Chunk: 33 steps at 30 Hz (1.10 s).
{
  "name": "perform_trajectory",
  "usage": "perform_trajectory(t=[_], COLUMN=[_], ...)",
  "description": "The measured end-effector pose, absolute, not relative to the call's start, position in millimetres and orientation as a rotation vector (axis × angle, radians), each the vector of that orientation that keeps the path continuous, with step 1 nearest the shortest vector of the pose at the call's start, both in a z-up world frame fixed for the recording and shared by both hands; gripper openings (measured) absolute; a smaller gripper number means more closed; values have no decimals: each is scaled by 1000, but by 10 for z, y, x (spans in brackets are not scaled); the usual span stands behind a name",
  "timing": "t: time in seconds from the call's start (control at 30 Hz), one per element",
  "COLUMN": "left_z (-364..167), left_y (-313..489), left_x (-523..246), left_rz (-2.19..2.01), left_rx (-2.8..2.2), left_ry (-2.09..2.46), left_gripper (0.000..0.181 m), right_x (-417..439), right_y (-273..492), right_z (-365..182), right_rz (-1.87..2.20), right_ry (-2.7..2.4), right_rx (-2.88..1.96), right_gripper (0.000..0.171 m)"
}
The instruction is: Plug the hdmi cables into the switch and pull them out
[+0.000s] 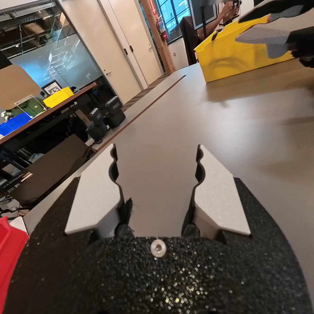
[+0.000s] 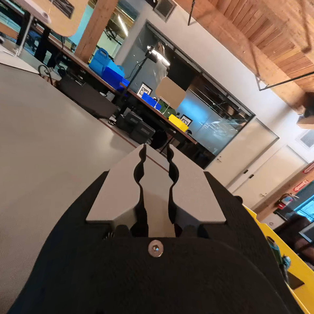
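My left hand-held gripper point(image 1: 157, 151) sits low over the grey table point(image 1: 169, 119), fingers spread wide, nothing btwn them, just bare tabletop in the gap. My right hand-held gripper point(image 2: 156, 147) is tilted, fingers apart w/ a narrower gap, also holding nothing; past its tips I see the table edge and the room beyond. In the left wrist view the right one shows at top right, blurred, above the yellow bin point(image 1: 229, 56).

The bin stands on the far right part of the table. In the right wrist view its yellow wall point(image 2: 295, 265) runs along the lower right, just beside the gripper body. A plug-like end w/ greenish cable point(image 2: 275, 249) pokes up at the bin rim there, prob. an hdmi cable, but too blurred and part-hidden to be sure. Can't see the switch in either view.

Off the table's left edge: black cases point(image 1: 112, 112) lower down, a second table w/ a small yellow box point(image 1: 57, 98) and blue bin point(image 1: 13, 124). Red thing point(image 1: 8, 254) at lower left.
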<state>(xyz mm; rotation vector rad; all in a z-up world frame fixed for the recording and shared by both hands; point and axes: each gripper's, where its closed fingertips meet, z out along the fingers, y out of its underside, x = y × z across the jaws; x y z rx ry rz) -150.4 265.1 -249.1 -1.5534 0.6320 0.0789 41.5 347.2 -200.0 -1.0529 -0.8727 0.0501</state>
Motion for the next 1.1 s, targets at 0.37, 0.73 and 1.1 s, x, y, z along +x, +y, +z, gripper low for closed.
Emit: perform_trajectory(t=[0.37,0.73,1.1], left_z=[-2501,-2505,-1642], left_y=[2650,2382,1709], left_x=[-1493,-1193,-1832], left_rz=[85,-10,237], left_rx=[-1554,-1425,-1439], left_ry=[643,854,404], left_gripper=[88,30,100], right_x=[491,546,923], right_y=[3662,3660,3391], right_z=[-2171,-2183,-1509], right_rz=[164,132,134], right_ry=[-832,-838,-802], right_rx=[-1187,-1180,-1034], right_gripper=[17,18,29])
